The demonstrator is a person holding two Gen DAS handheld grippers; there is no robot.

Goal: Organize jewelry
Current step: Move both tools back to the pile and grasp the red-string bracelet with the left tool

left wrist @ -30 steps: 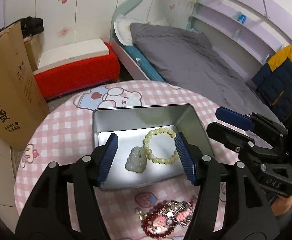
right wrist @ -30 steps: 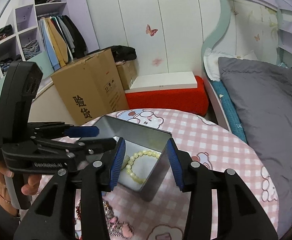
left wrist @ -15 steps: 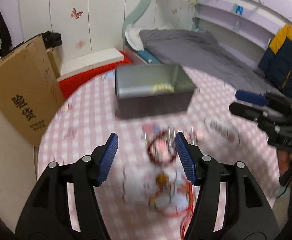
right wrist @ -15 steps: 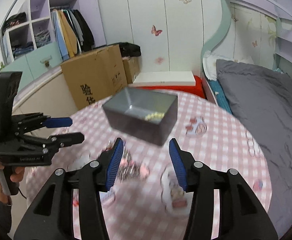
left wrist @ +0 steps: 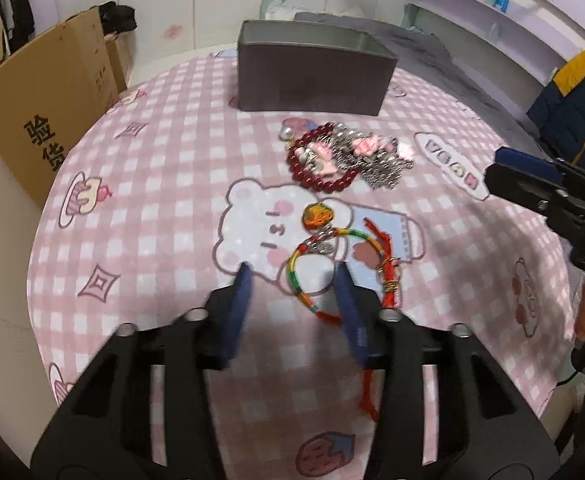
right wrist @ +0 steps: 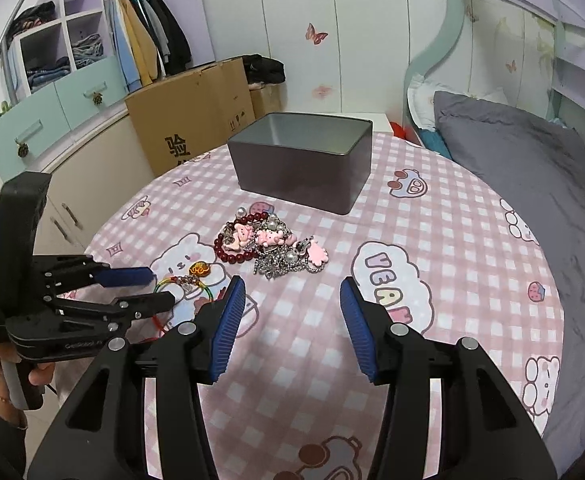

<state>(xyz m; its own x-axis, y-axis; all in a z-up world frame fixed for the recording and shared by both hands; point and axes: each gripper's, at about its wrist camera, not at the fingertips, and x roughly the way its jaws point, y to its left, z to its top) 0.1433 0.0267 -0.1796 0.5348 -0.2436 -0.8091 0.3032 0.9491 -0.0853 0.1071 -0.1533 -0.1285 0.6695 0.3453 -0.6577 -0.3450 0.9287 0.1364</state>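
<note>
A: Quick rundown, big to small. Bench (right wrist: pixel 444 216) w/ the pink check cloth carries everything. Grey tin (right wrist: pixel 304 164) sits at the far side, open top; can't see inside from here.

B: And the loose stuff?

A: Tangle of red bead bracelet (left wrist: pixel 320 160) plus silver chain w/ pink charms (left wrist: pixel 376 156) lies just in front of the tin. Nearer us, the rainbow cord bracelet (left wrist: pixel 304 268) w/ its red string tails, and a small orange charm (left wrist: pixel 317 216) just beyond it.

B: Left gripper (left wrist: pixel 294 292)?

A: Angled down over the rainbow cord. Jaws have just been closing, but there's a gap yet; the near arc of the loop lies between them, pads not pressing on it afaict.

B: Right gripper (right wrist: pixel 292 300)?

A: Jaws spread, nothing in them, hovering over bare cloth near the bead pile.

B: So how to do it well?

A: IMO drop the left lower so one pad goes inside the loop, one outside, then pinch the cord itself, not the tails. Lift straight so the tails trail free and don't drag the charm. Then over the tin, release low.
</note>
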